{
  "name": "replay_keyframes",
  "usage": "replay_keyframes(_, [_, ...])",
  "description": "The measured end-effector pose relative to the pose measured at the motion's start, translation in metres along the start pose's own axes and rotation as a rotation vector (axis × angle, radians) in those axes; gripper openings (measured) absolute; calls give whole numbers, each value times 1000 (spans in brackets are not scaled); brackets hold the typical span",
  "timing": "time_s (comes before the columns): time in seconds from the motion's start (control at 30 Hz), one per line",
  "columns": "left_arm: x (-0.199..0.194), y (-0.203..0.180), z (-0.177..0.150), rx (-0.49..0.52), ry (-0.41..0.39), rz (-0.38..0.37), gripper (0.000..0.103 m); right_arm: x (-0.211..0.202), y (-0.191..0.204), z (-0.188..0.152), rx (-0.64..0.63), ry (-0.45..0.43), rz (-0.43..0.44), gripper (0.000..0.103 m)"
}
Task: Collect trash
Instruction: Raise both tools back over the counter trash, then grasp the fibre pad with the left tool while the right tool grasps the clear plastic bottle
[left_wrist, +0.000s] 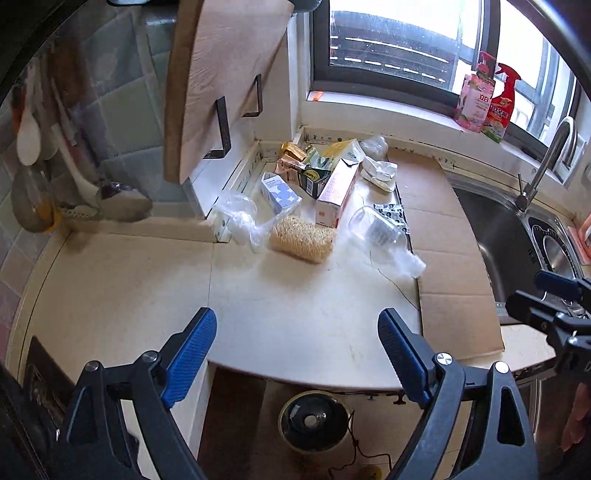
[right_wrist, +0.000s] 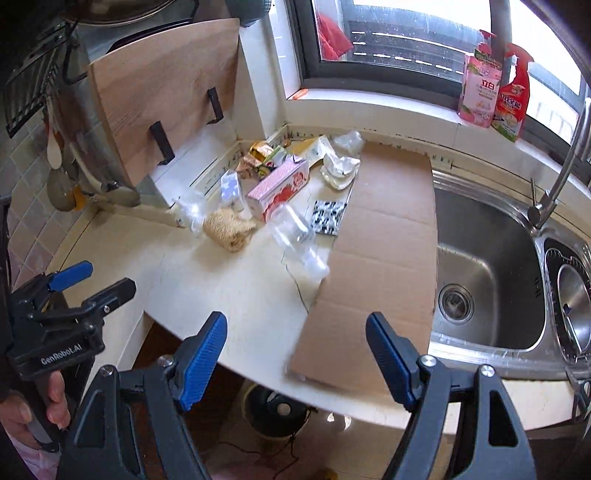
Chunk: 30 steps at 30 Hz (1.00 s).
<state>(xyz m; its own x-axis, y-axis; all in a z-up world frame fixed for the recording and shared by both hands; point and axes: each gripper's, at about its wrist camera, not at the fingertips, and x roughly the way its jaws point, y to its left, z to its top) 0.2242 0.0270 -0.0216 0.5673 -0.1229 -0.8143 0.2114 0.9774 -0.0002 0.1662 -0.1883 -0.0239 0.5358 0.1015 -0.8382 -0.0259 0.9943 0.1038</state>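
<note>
Trash lies in the far corner of the pale counter (left_wrist: 122, 280): a pink carton (left_wrist: 338, 194) (right_wrist: 279, 186), a clear plastic bottle (left_wrist: 384, 236) (right_wrist: 295, 234) on its side, a tan fibrous pad (left_wrist: 301, 238) (right_wrist: 229, 229), a small blue-and-white carton (left_wrist: 279, 192), clear plastic wrap (left_wrist: 240, 218), crumpled white paper (left_wrist: 378, 170) (right_wrist: 340, 168) and several coloured wrappers (left_wrist: 306, 158). My left gripper (left_wrist: 297, 332) hangs open above the counter's near edge, nothing between its blue pads. My right gripper (right_wrist: 295, 334) is open too, over the near end of a flat cardboard sheet (right_wrist: 384, 236) (left_wrist: 447, 236).
A steel sink (right_wrist: 487, 273) with a tap (right_wrist: 557, 177) lies to the right. A wooden cutting board (left_wrist: 225, 66) leans on brackets at the back left, utensils (left_wrist: 33, 133) hang beside it. Two detergent bottles (right_wrist: 493, 88) stand on the windowsill. A round bin (left_wrist: 314, 421) stands on the floor below.
</note>
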Motion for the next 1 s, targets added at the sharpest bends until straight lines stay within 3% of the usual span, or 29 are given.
replay_keyframes(0.4, [80, 12, 45, -82, 72, -25, 88, 64, -11, 61, -11, 24, -22, 78])
replay_keyframes(0.77, [165, 14, 63, -242, 200, 43, 88, 170, -22, 95, -162, 160, 109, 78])
replay_keyframes(1.0, [205, 18, 71, -370, 259, 27, 88, 222, -24, 100, -220, 252, 196, 78])
